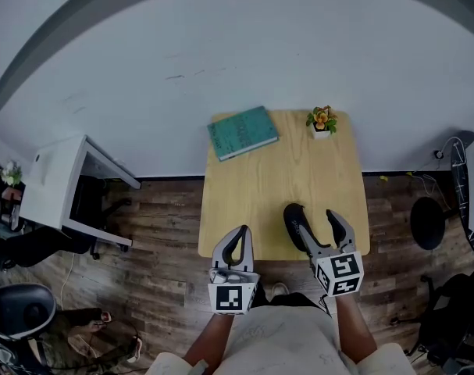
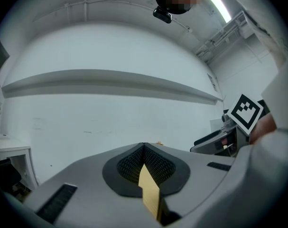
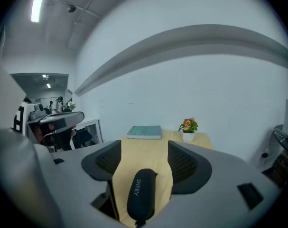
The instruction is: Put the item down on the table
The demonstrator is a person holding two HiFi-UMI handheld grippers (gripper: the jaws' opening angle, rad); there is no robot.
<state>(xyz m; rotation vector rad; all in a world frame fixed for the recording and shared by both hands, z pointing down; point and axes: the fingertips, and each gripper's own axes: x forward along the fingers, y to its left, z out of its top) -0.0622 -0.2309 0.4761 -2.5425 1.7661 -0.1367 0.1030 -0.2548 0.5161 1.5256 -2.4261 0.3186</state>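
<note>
One black case, zipped, w/ "SHERY" printed on top, lies flat on the wooden table near its front edge, right of ctr. It sits lengthwise btw the jaws of the right gripper. Those jaws are spread wide, one each side of the case, and the right gripper view shows bare wood btw pads and case, so no grip on it. In the head view the case is closer to the inner jaw, and whether it touches there can't be told.

Left gripper is held at the table's front edge, left of the case and apart from it. Its jaws are pressed together w/ nothing btw them; only a thin strip of tabletop shows below where they meet. It's aimed at the white wall.

Far end of the table: teal book lying flat at the left corner, turned a bit askew, and a small potted plant w/ orange flowers, upright at the right corner. Both well apart from the case.

Off the table: wood-plank floor, a white desk to the left, and a dark office chair at lower left.
</note>
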